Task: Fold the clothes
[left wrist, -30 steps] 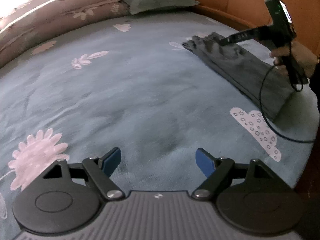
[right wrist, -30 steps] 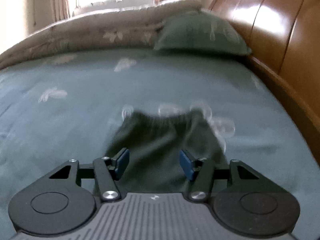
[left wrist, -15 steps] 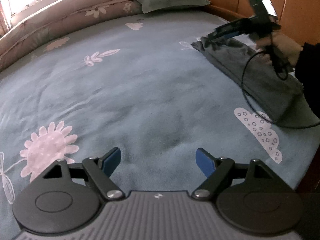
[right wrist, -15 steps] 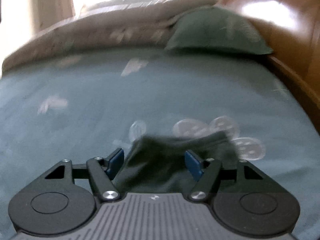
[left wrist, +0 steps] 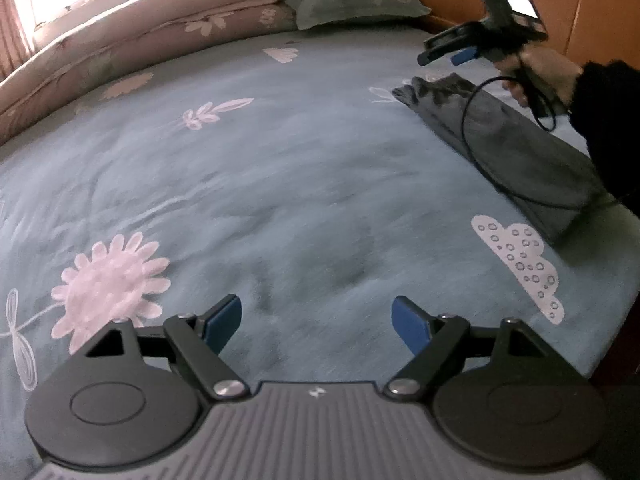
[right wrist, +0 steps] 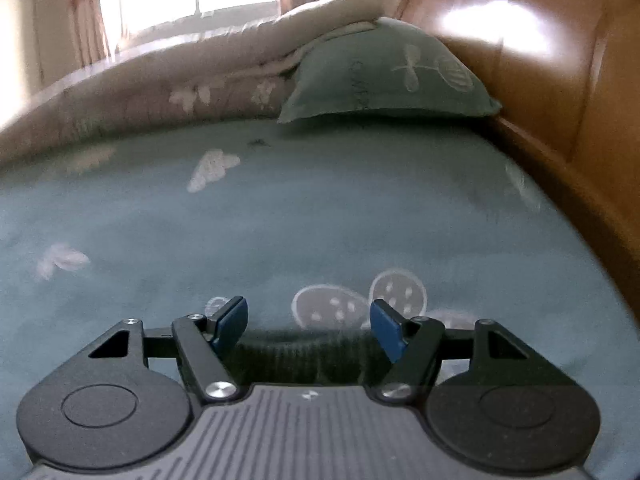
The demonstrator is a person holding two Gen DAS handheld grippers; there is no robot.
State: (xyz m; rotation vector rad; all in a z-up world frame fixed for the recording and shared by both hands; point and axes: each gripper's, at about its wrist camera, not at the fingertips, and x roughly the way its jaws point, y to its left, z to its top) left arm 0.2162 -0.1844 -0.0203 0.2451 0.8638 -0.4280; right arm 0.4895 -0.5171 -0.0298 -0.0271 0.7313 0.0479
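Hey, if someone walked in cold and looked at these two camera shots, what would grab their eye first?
Probably the dark grey folded garment lying on the right side of the blue patterned bedsheet, with the right gripper held open just above its far end. Next, the big pink flower print near the open left gripper, and the green pillow against the wooden headboard.

Both handheld tools look identical: the left black two-finger gripper (left wrist: 316, 320) has blue rubbery pads (left wrist: 224, 322), silver pivot screws, two round black discs and a ribbed grey body with a tiny white logo. The right black two-finger gripper (left wrist: 450, 53) has a thin black cable looping off it. The person's wearing a fuzzy black sleeve (left wrist: 608, 120).
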